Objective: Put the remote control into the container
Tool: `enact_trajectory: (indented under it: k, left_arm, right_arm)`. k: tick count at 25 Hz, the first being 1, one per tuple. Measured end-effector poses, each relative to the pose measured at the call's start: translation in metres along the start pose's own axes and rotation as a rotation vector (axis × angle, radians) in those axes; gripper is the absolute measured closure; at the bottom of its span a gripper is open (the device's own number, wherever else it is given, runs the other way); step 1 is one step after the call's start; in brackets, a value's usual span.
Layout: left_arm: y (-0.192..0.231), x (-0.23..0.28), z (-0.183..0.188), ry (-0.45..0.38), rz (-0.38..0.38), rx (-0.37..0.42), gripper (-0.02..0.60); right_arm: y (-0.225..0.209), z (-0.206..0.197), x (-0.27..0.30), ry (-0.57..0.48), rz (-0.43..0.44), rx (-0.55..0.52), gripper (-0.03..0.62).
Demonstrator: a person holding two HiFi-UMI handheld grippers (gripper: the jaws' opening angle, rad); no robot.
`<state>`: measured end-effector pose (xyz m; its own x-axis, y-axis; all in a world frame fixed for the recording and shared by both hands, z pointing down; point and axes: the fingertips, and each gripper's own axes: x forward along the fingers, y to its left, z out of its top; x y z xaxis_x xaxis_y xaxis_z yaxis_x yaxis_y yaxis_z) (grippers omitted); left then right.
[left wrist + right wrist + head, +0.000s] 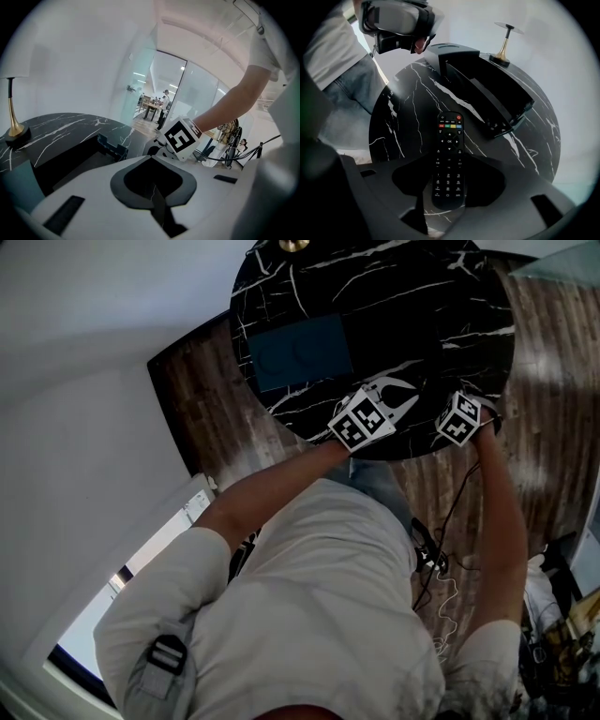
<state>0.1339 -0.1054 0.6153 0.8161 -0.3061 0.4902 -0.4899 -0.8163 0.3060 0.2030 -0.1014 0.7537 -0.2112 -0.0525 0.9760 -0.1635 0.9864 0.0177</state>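
The slim black plastic remote control (pixel 449 136), rounded at both ends, carries rows of small white-marked keys, a red power key and four coloured keys. It lies flat on the round, glossy black white-veined marble table (pixel 405 108), near the open black rectangular container (pixel 487 101) but apart from it. The right gripper (pixel 450 180) straddles the remote's lower end, jaws spread, not pressing. The left gripper (pixel 152 185) is empty, its jaws closed to a thin slit
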Motion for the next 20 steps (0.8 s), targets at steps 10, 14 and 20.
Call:
enact_trajectory:
  k: [10,14,20]
  left_arm:
    - [-0.007,-0.03,0.02,-0.057,0.031,0.003,0.575]
    - [-0.018,-0.057,0.032,-0.105,0.047,0.023,0.575]
    - [-0.016,-0.08,0.031,-0.116,0.086,0.019,0.574]
  right_arm:
    - [0.007,0.028,-0.05,-0.072,-0.154,-0.054,0.385]
    - [0.019,0.042,-0.091,-0.109,-0.22,-0.091,0.387]
    - [0.022,0.062,-0.122,-0.135,-0.263,-0.161,0.385]
